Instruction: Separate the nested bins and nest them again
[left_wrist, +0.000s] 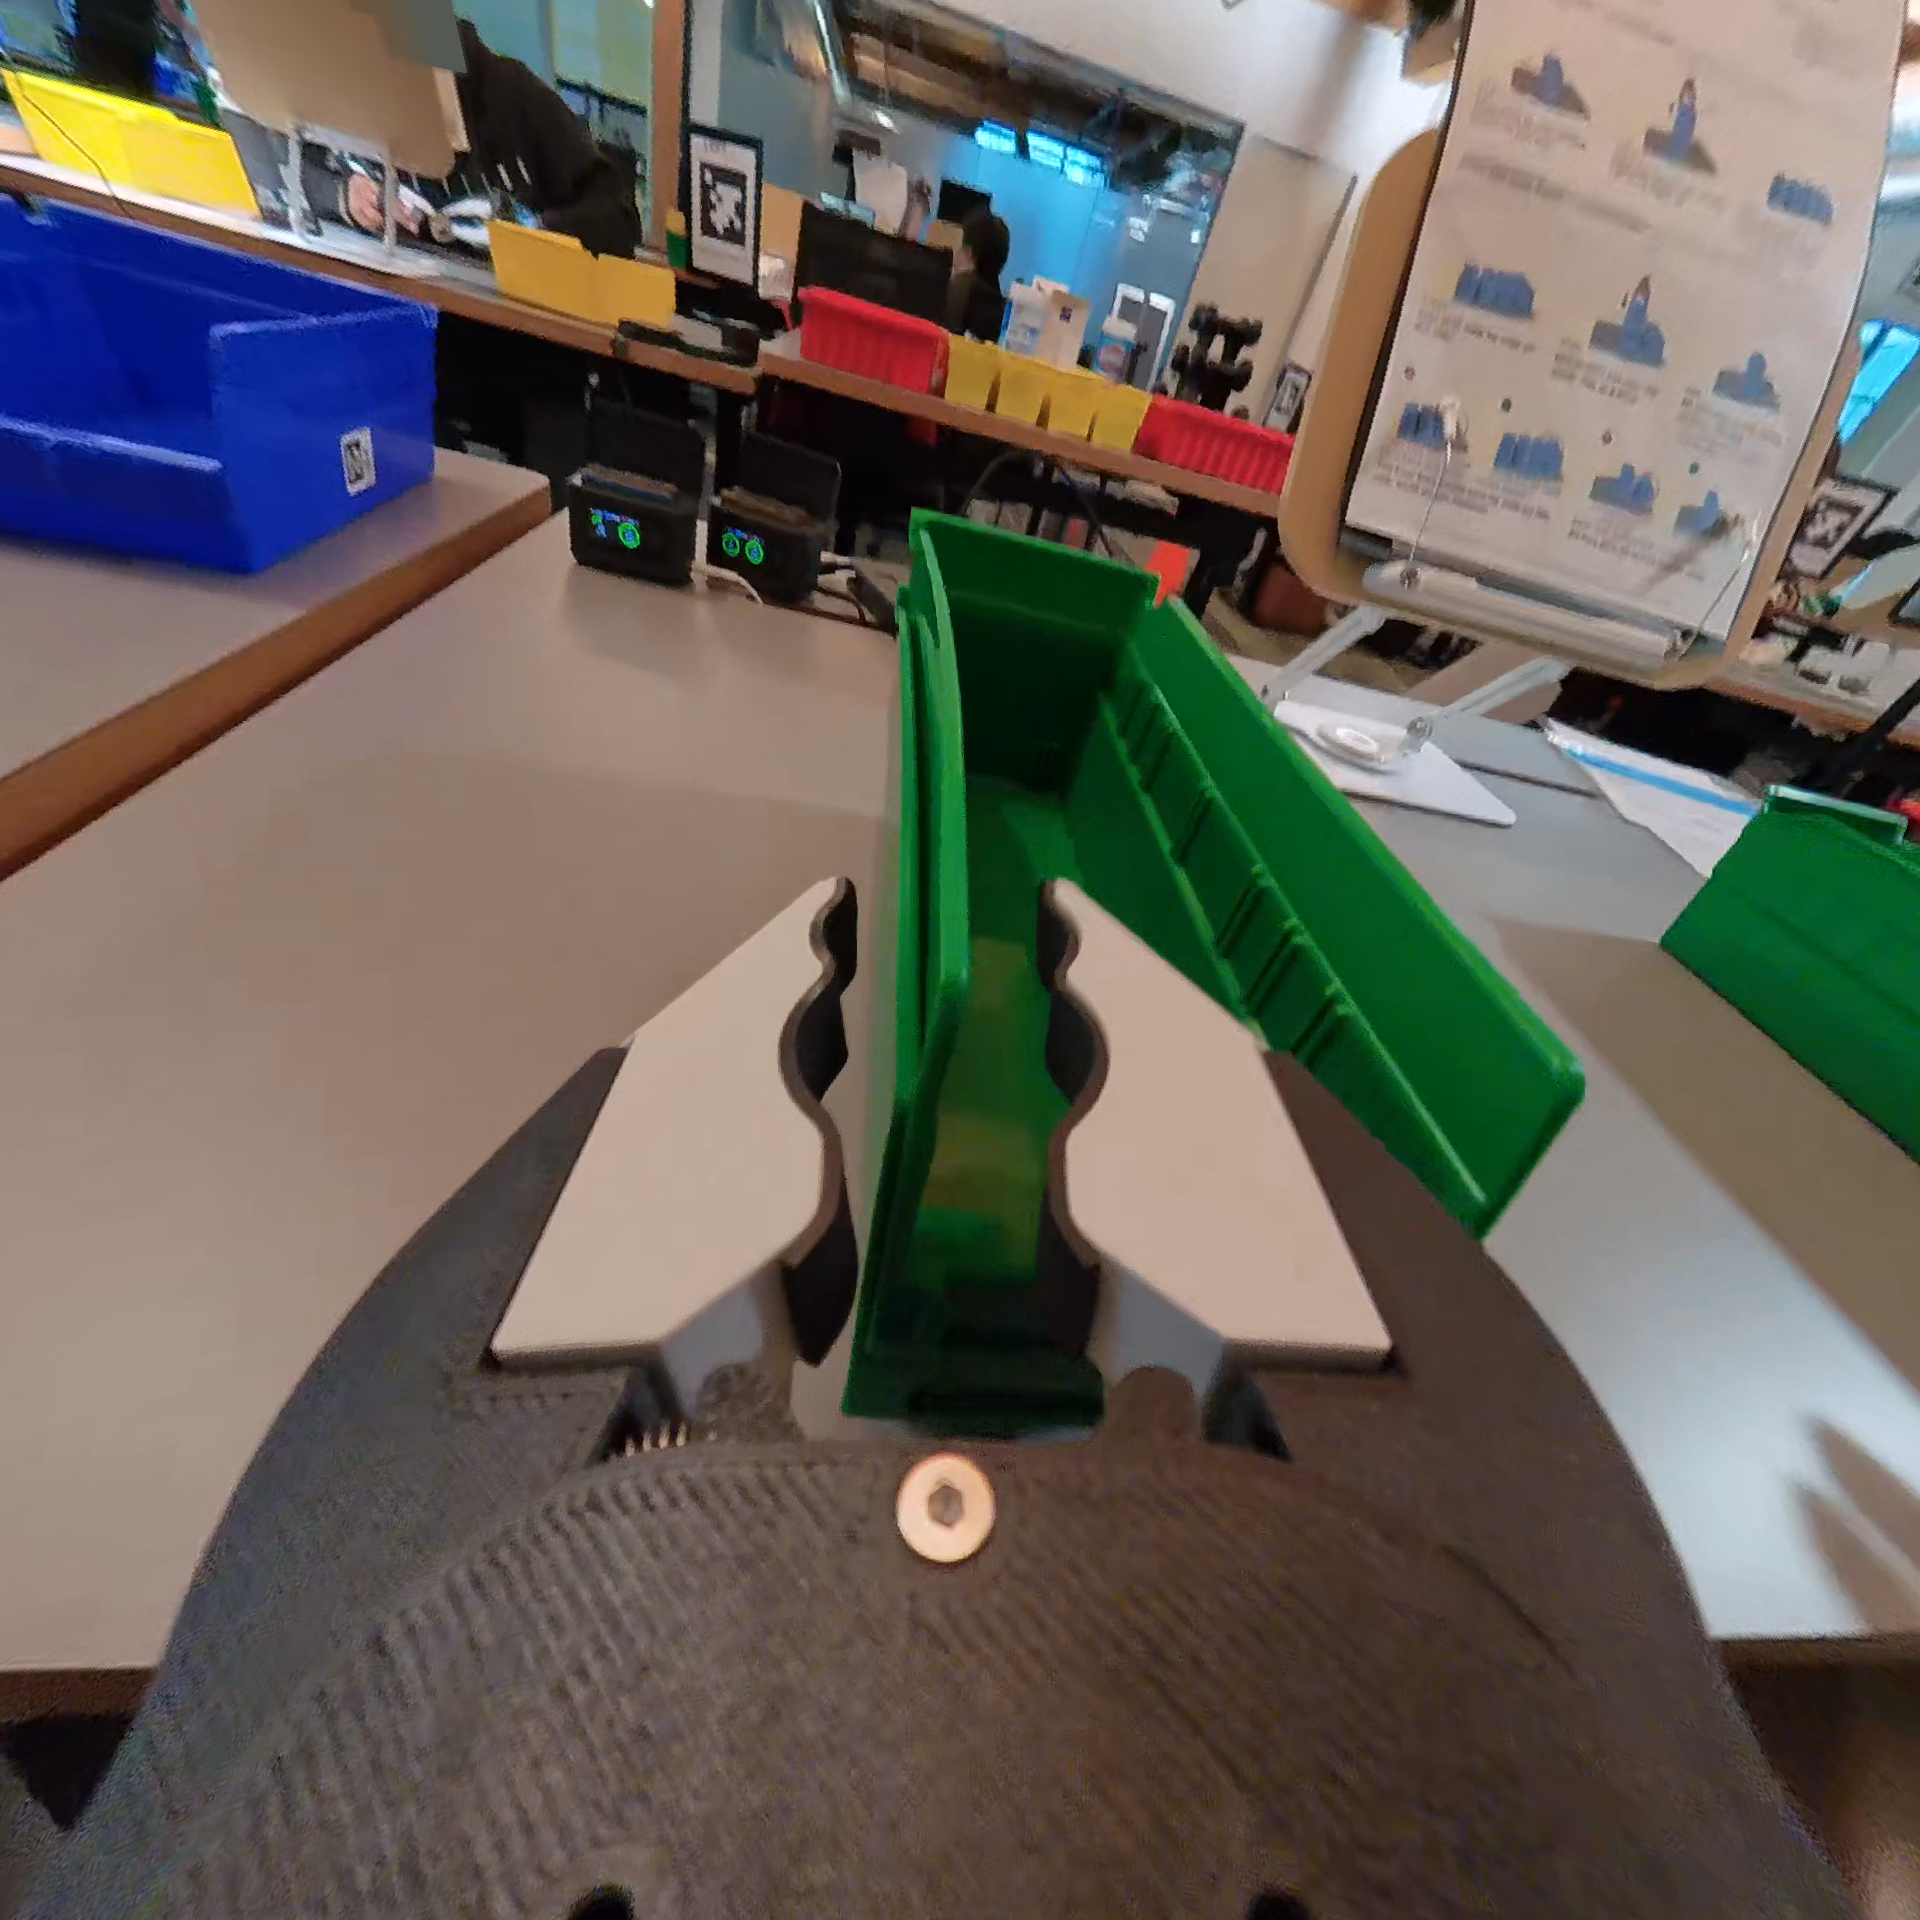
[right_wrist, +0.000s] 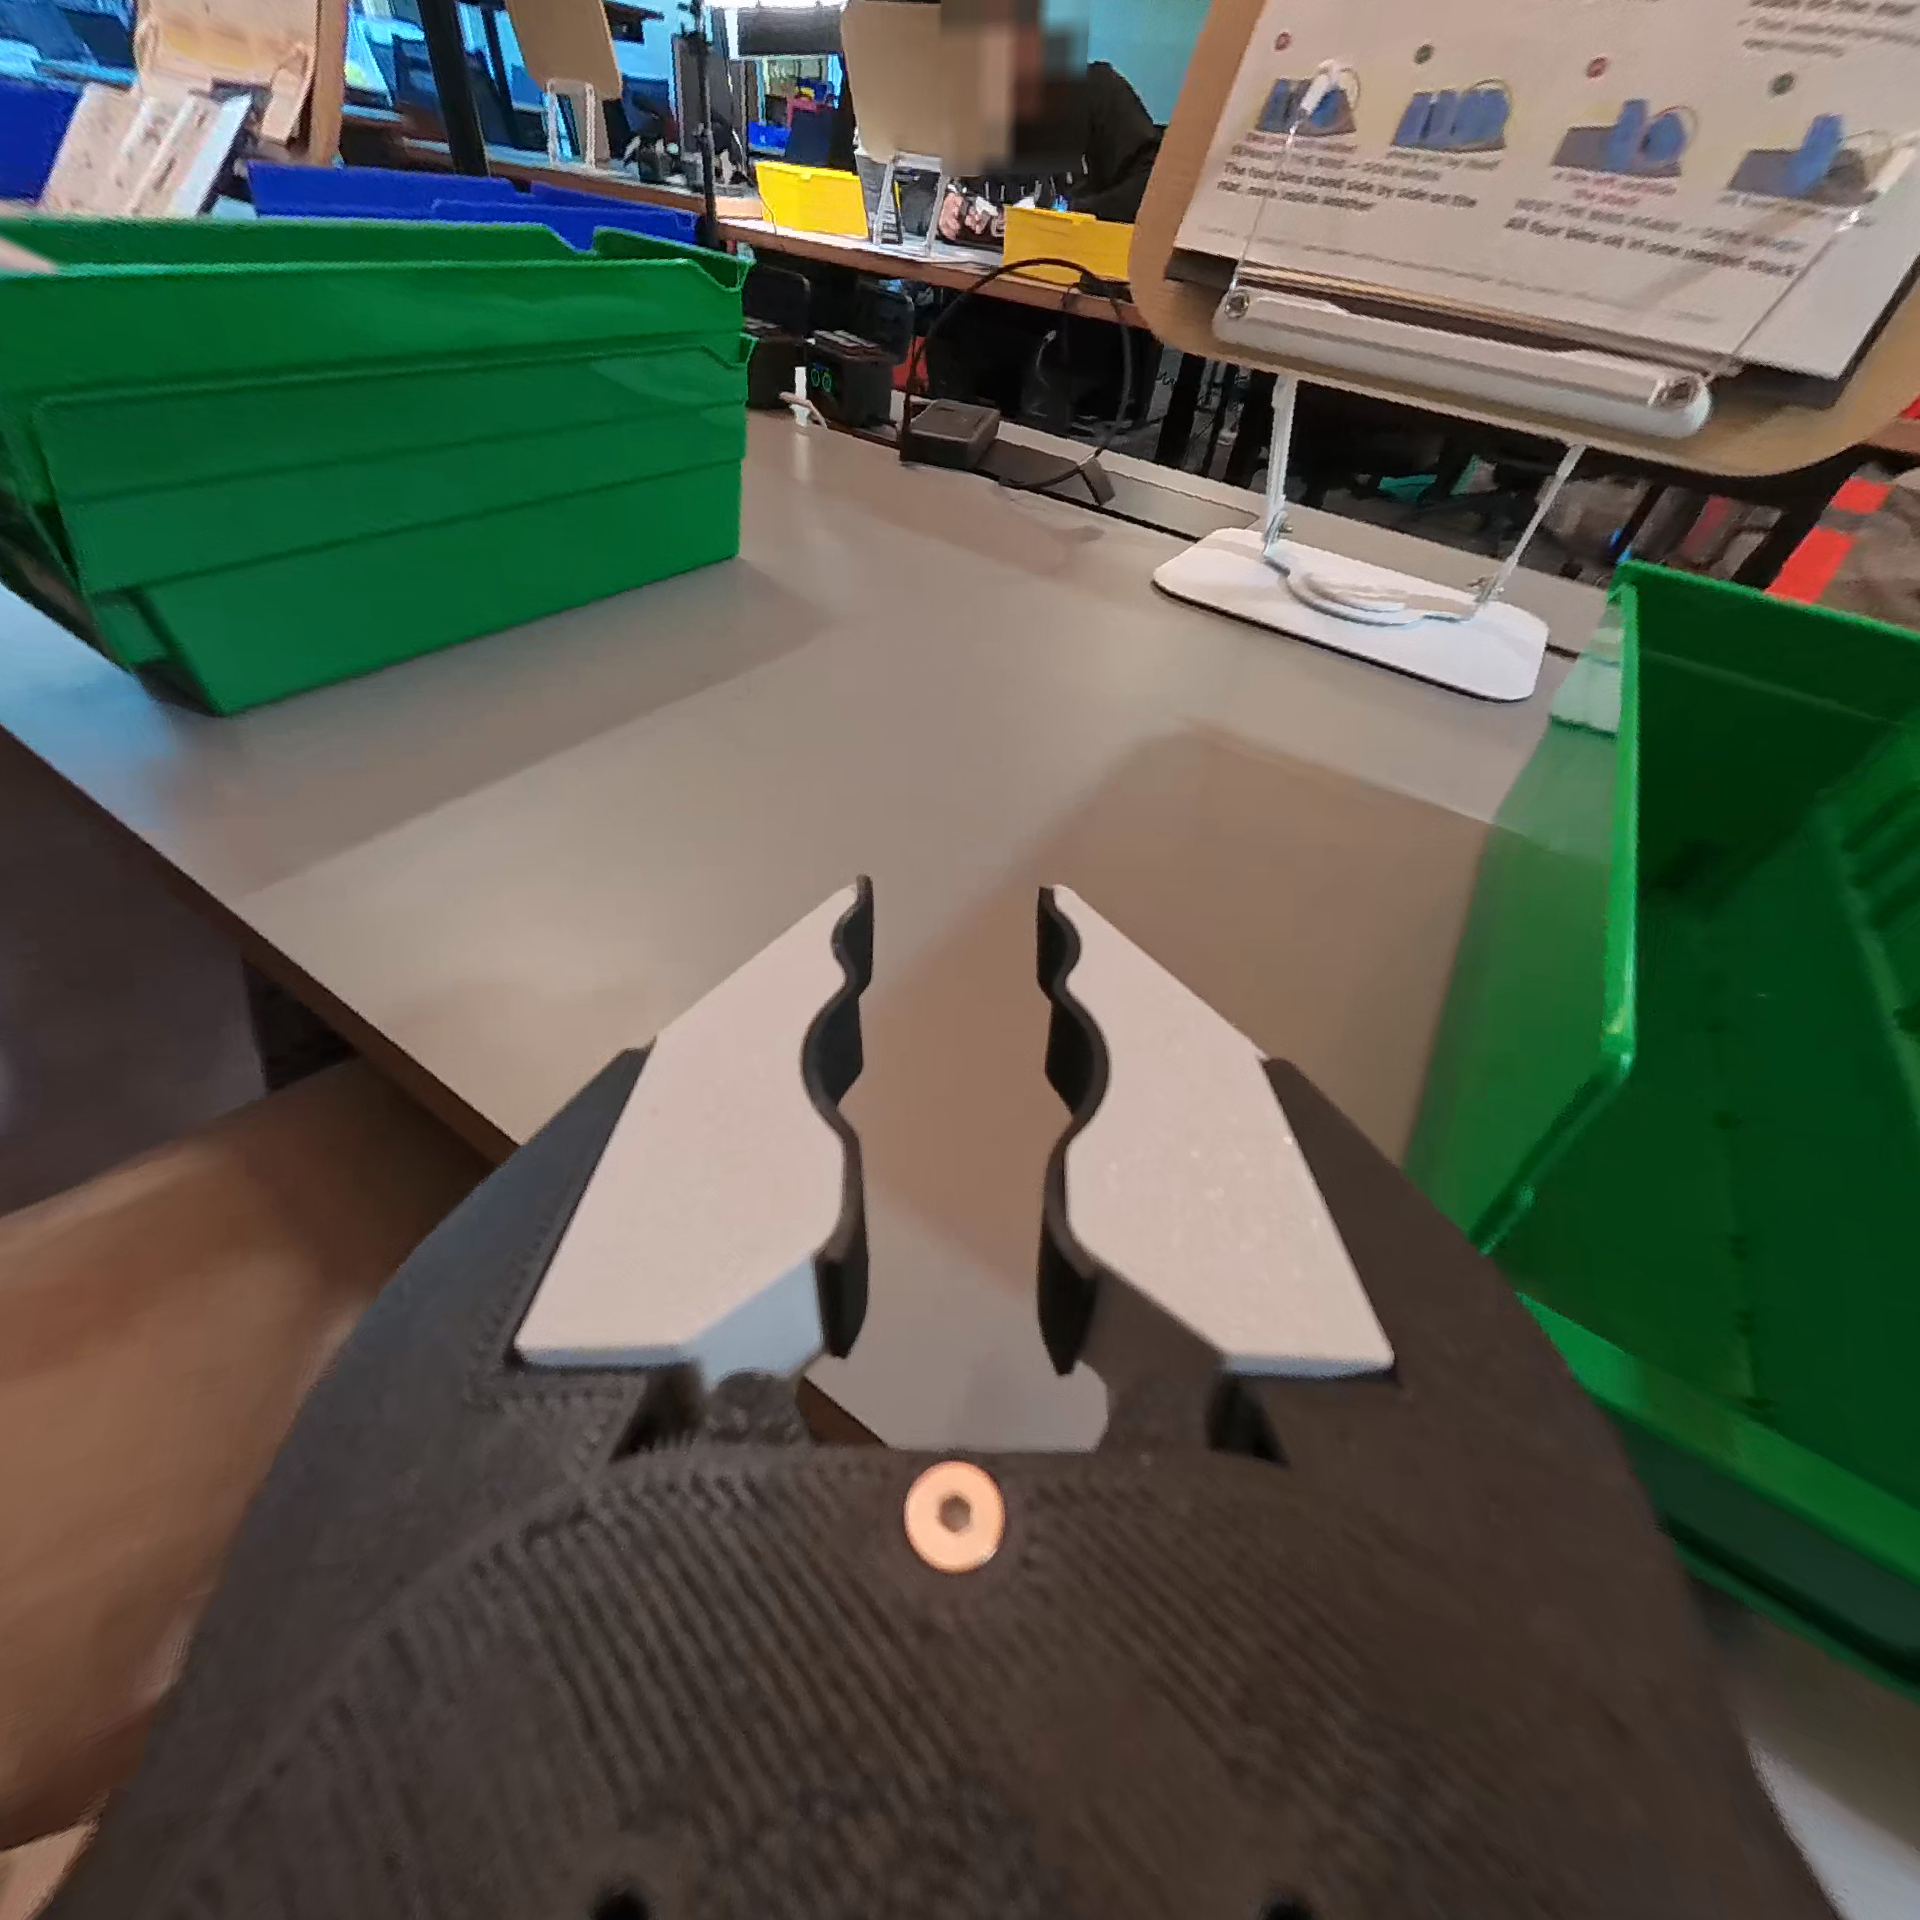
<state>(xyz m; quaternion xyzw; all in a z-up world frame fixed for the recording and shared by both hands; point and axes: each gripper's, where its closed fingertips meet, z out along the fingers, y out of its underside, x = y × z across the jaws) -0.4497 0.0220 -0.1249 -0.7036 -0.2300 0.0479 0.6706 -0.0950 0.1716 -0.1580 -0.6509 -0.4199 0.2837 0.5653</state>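
Observation:
In the left wrist view, a stack of nested green bins (left_wrist: 1226, 831) stands on the grey table (left_wrist: 468, 831), seen lengthwise. My left gripper (left_wrist: 945, 894) is open, with its jaws on either side of the stack's left wall (left_wrist: 935, 935): one finger outside, one inside, with gaps showing on both sides. In the right wrist view the same stack (right_wrist: 395, 468) stands at the left, several bins deep. My right gripper (right_wrist: 954, 896) is open and empty above the table's front edge. A separate green bin (right_wrist: 1745, 1091) stands close on its right and also shows in the left wrist view (left_wrist: 1818, 966).
A document stand (right_wrist: 1351, 613) with a clipboard of sheets stands at the back of the table. Black chargers (left_wrist: 634, 530) and a cable sit at the far edge. A blue bin (left_wrist: 208, 395) is on the neighbouring table at left. Benches with yellow and red bins and people lie beyond.

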